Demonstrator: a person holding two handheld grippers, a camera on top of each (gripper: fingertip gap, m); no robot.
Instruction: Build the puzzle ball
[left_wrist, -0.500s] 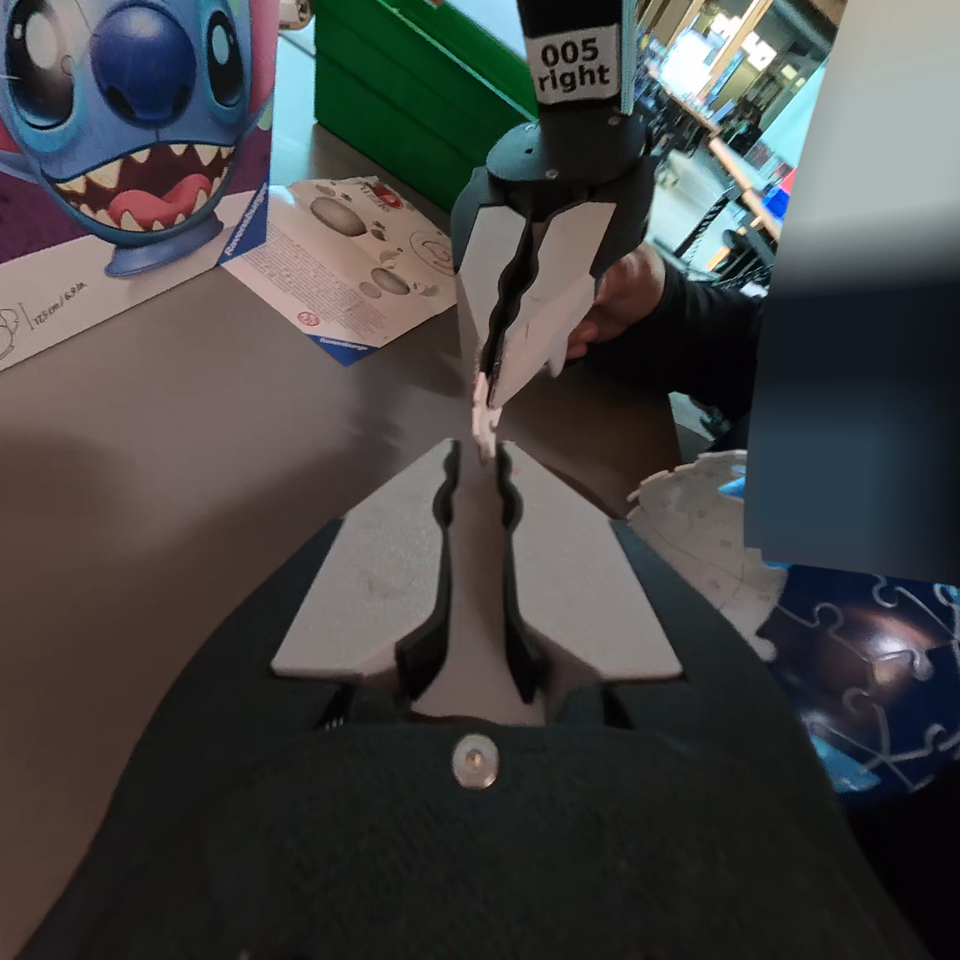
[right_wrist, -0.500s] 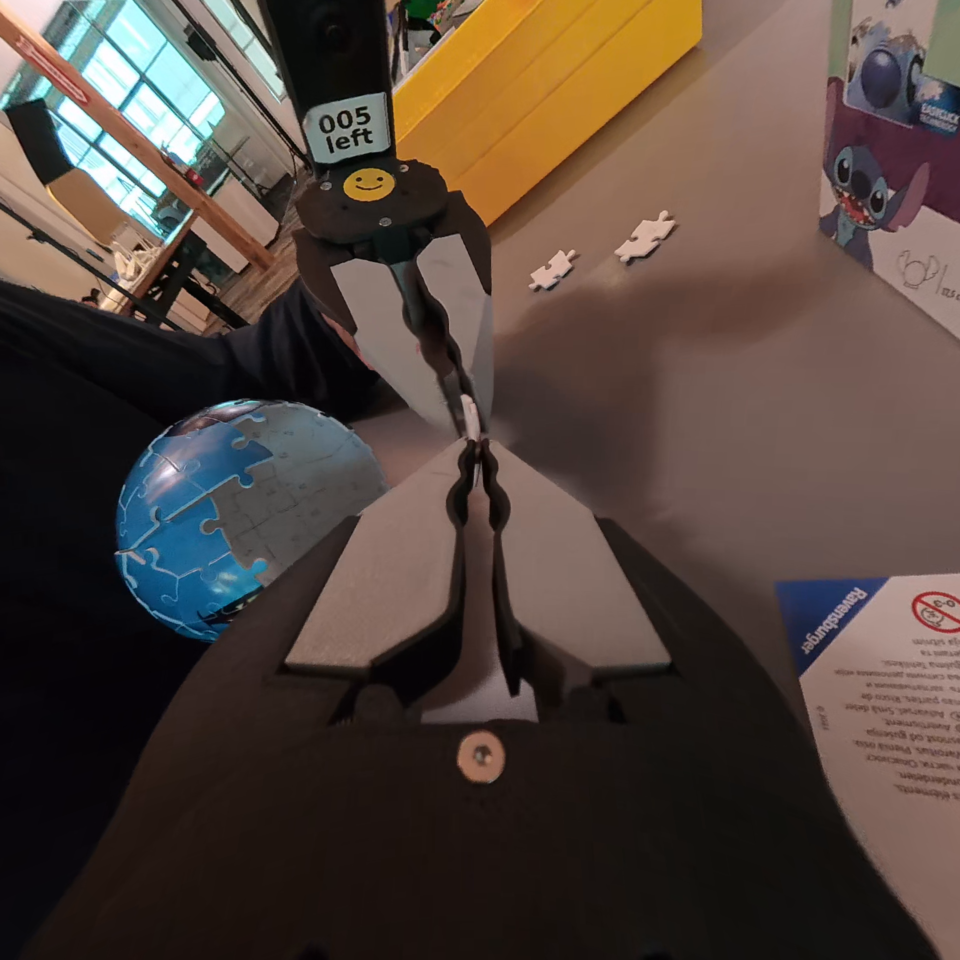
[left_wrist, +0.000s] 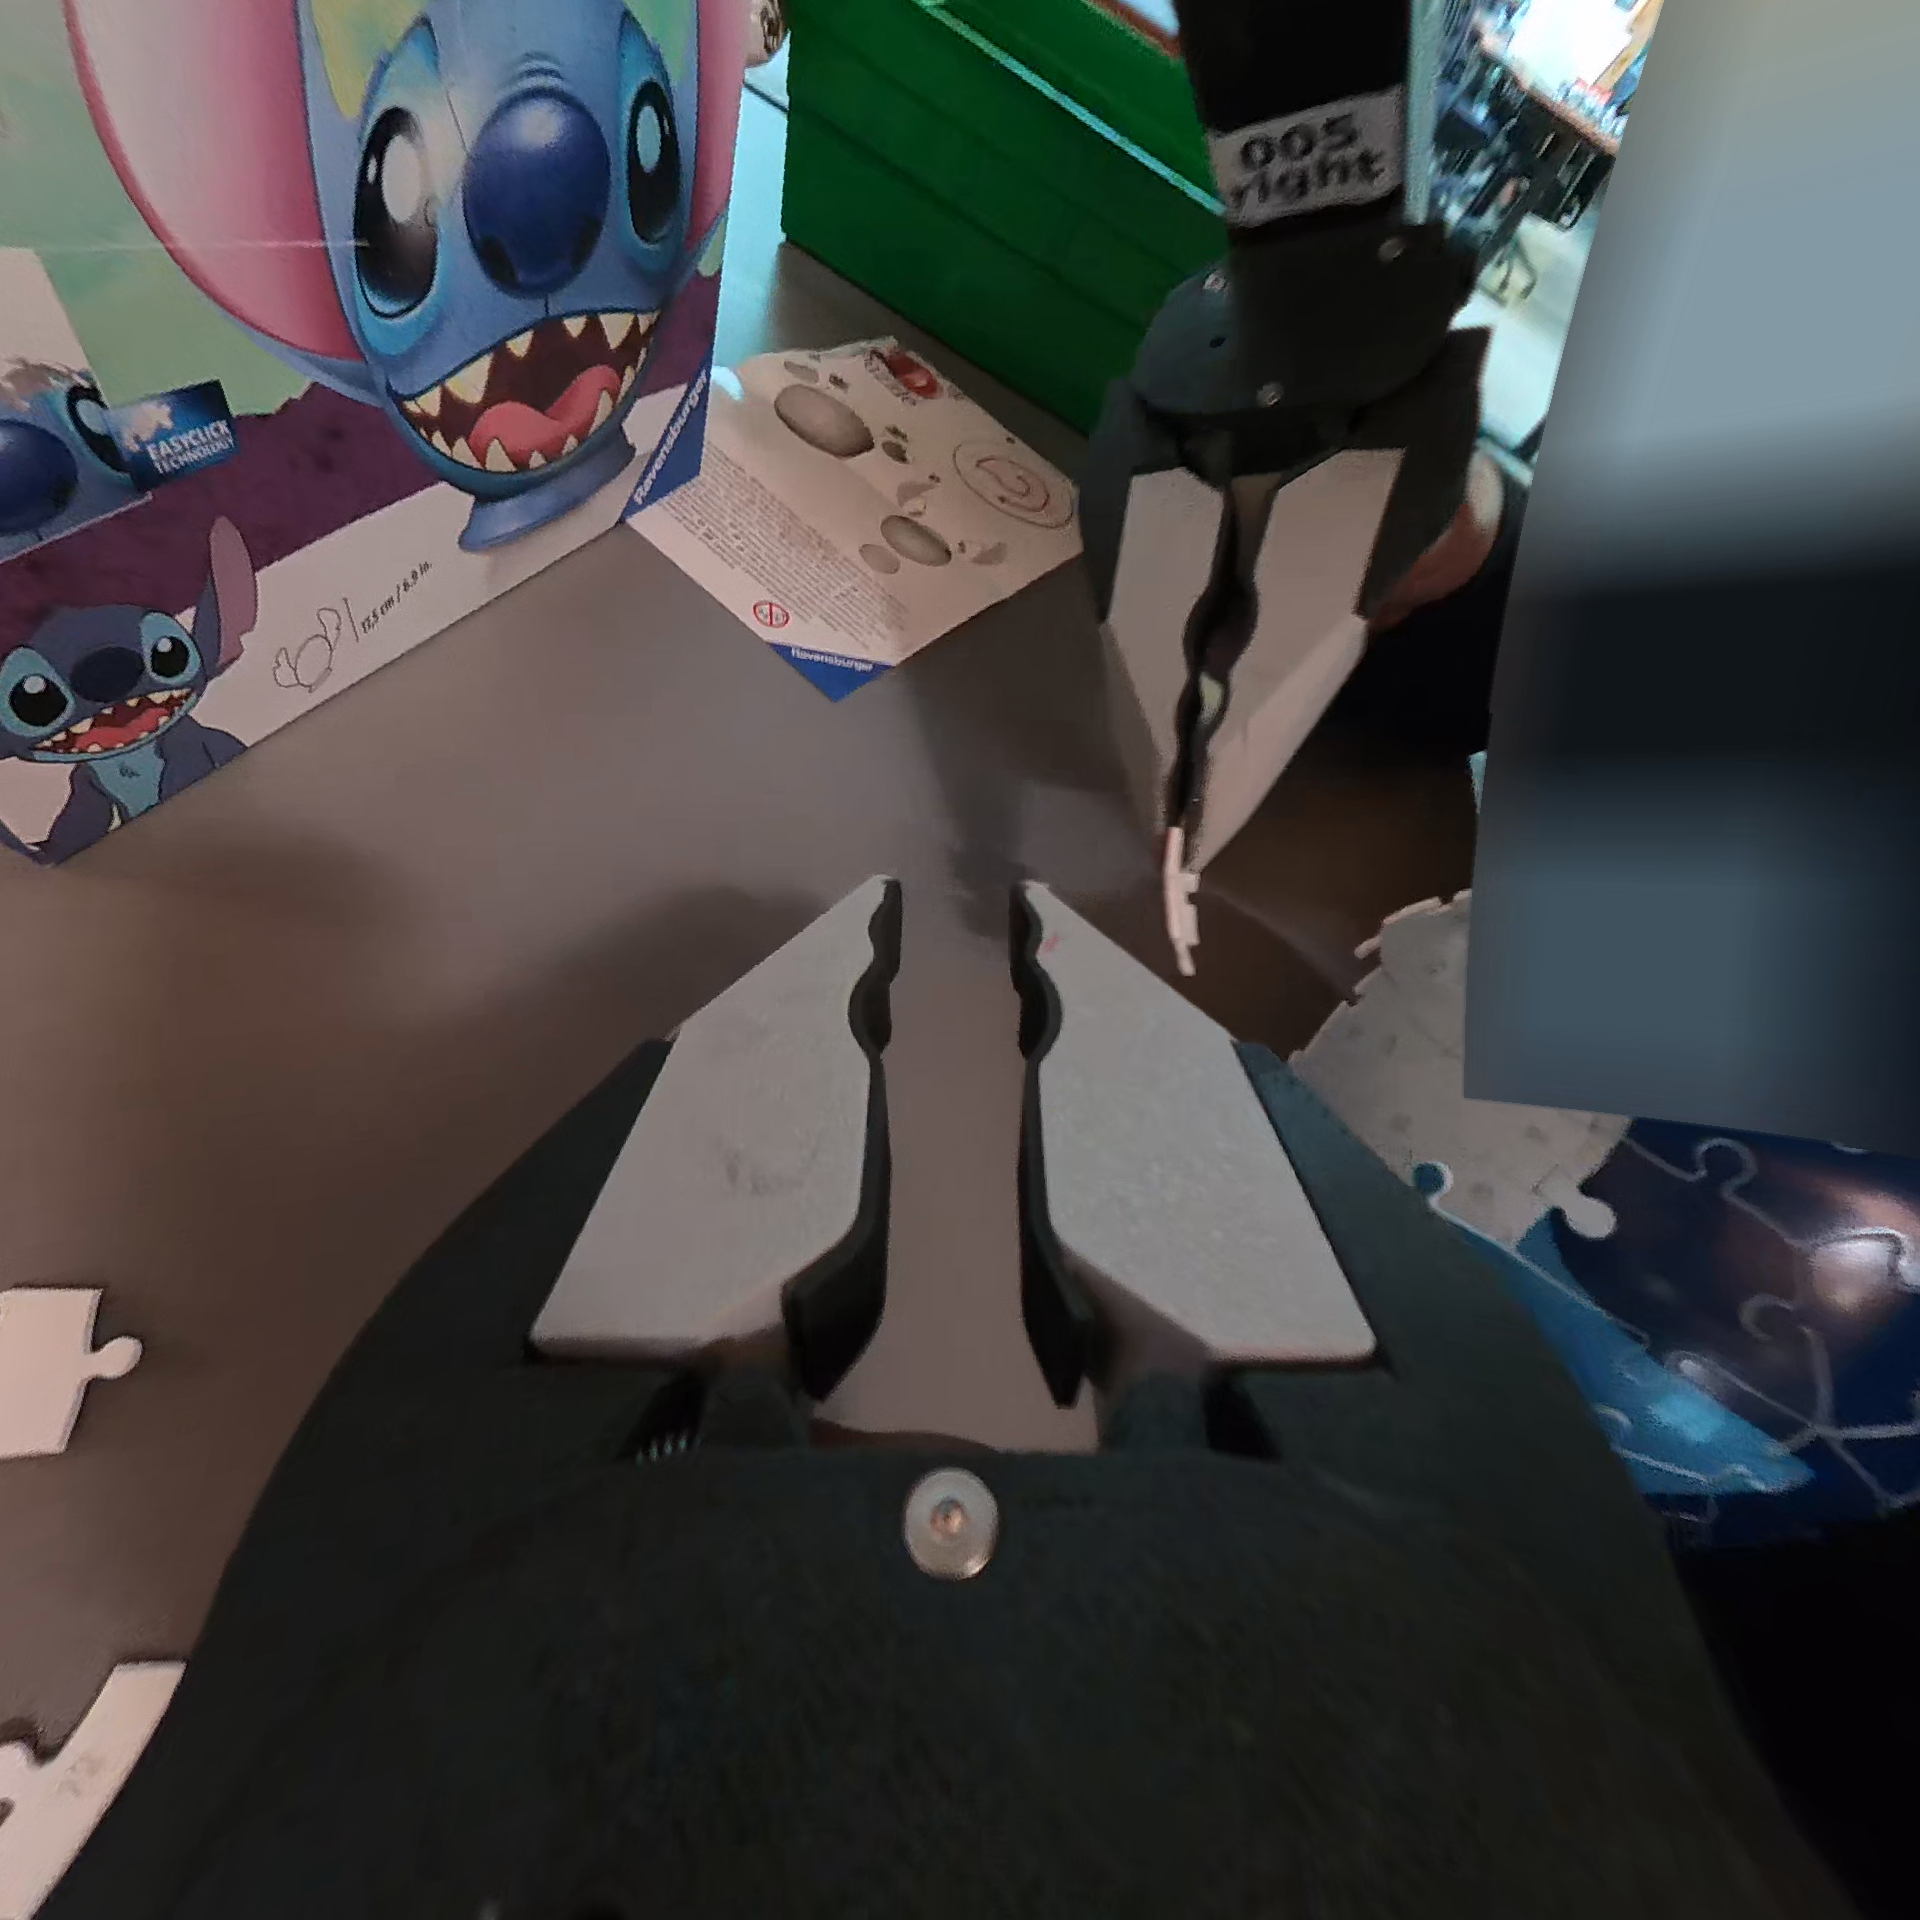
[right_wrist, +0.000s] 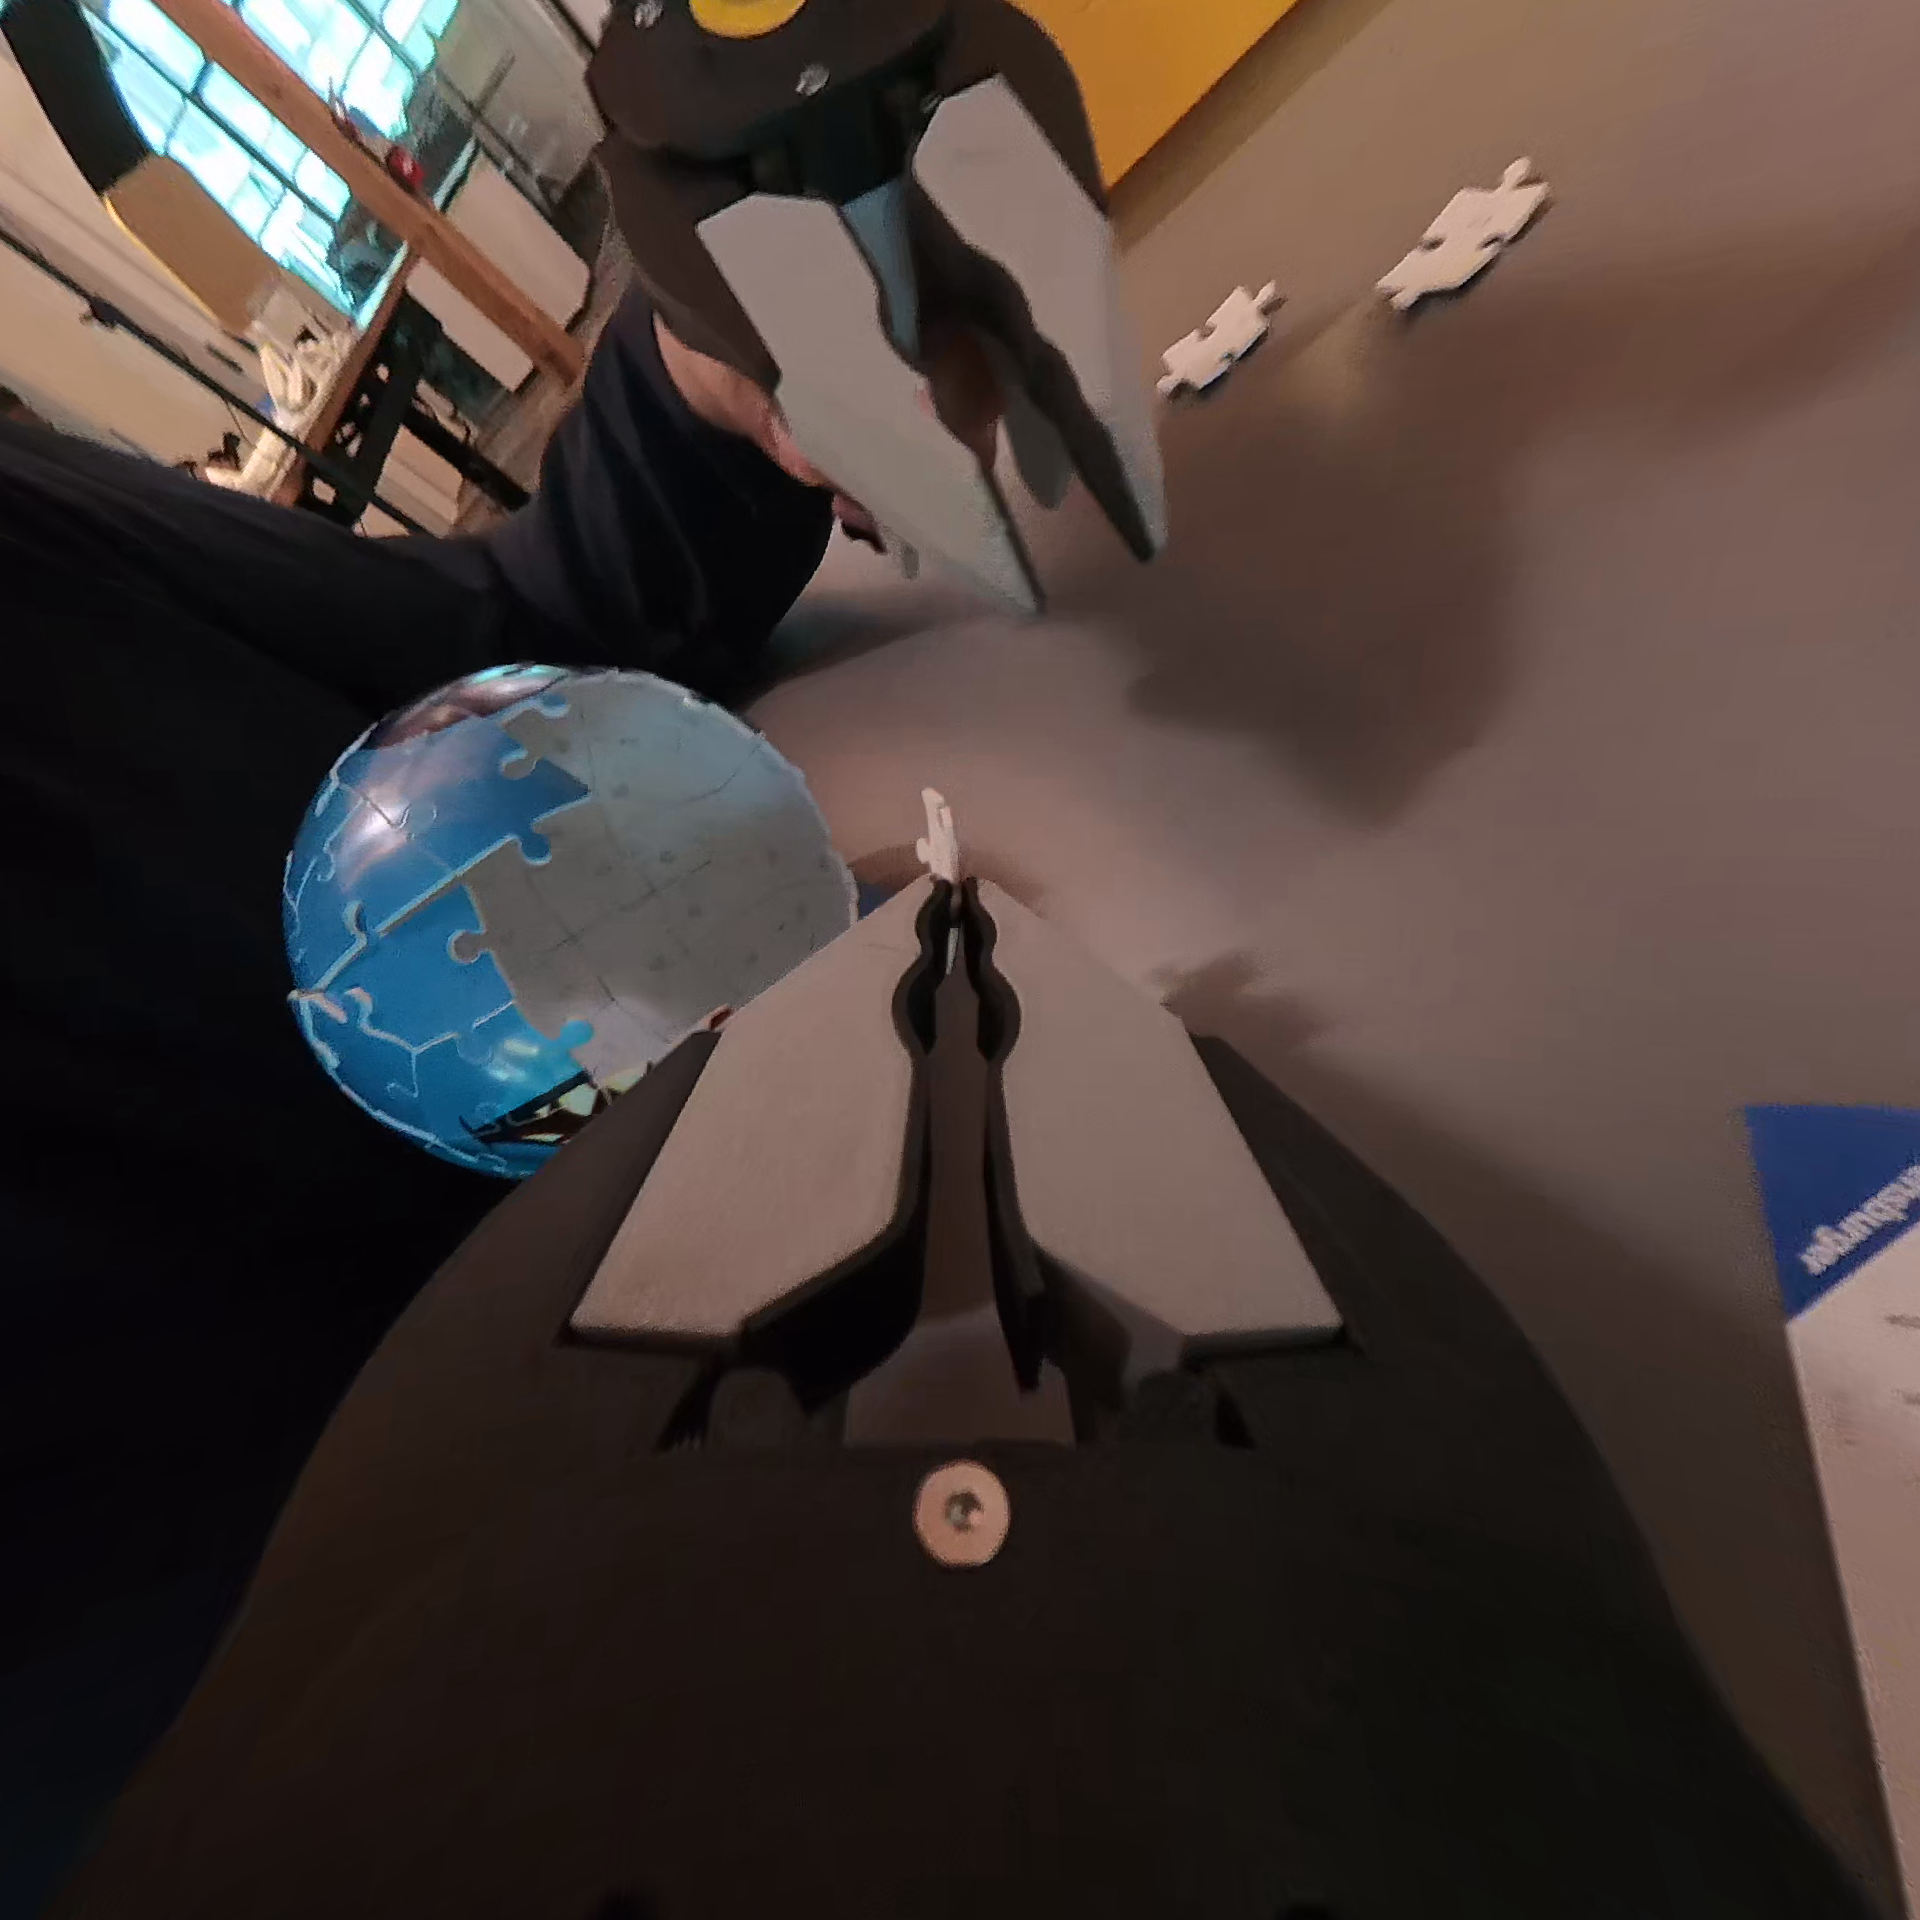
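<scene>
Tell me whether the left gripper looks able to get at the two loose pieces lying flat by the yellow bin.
Probably yes. The left gripper is open and empty, and the two loose pieces lie flat on bare table with nothing around them. The right gripper, shut on a puzzle piece, stands apart.

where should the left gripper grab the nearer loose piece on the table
Judging from the right wrist view, the nearer loose piece lies flat on the table with its pale side up, apart from the farther piece. The open left gripper would probably do best coming from above, tilted low, its jaws closing across the narrow body between the tabs, since no edge stands up.
</scene>
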